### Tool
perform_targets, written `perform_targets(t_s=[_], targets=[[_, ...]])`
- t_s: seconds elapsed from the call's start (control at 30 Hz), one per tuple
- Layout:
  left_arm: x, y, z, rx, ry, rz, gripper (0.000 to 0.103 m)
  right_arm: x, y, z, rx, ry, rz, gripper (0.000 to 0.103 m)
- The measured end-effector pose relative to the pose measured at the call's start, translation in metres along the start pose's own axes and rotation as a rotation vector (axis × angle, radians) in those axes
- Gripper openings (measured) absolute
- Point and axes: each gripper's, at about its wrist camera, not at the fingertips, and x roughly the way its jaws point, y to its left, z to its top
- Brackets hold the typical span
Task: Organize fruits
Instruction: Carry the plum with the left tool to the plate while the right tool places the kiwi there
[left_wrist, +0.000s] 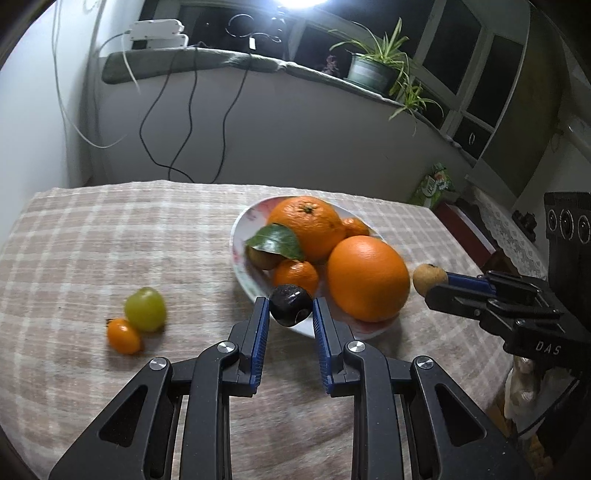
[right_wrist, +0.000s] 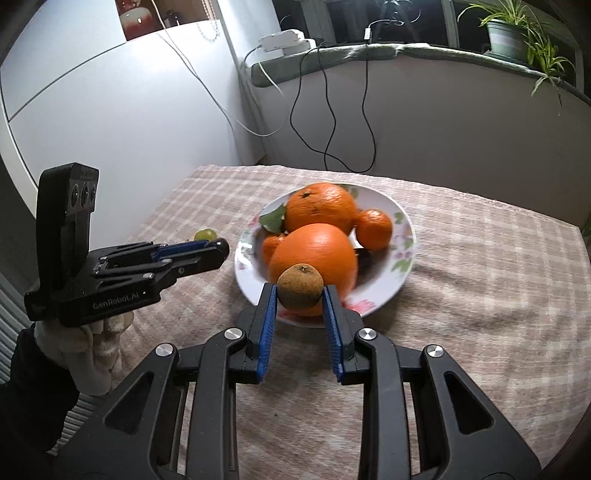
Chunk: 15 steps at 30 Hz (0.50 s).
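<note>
In the left wrist view my left gripper is shut on a small dark round fruit, held over the near rim of a white flowered plate. The plate holds two big oranges, small mandarins and a green leaf. A green fruit and a tiny orange one lie on the cloth to the left. My right gripper is shut on a brown round fruit in front of the plate. It also shows as the right gripper beside the plate.
A checked cloth covers the table. Cables hang down the wall behind it, and potted plants stand on the sill. A gloved hand holds the left gripper left of the plate. A green carton stands at the far right.
</note>
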Motion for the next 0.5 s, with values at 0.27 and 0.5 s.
perform_targets(t_s=[0.27, 0.5], targets=[[0.008, -0.015, 0.001, 0.024, 0.016, -0.013, 0.022, -0.004, -0.02, 0.001, 0.043, -0.017, -0.013, 0.026], [0.015, -0.022, 0.002, 0.037, 0.029, -0.009, 0.022, 0.003, -0.039, 0.006, 0.066, -0.009, -0.061, 0.026]])
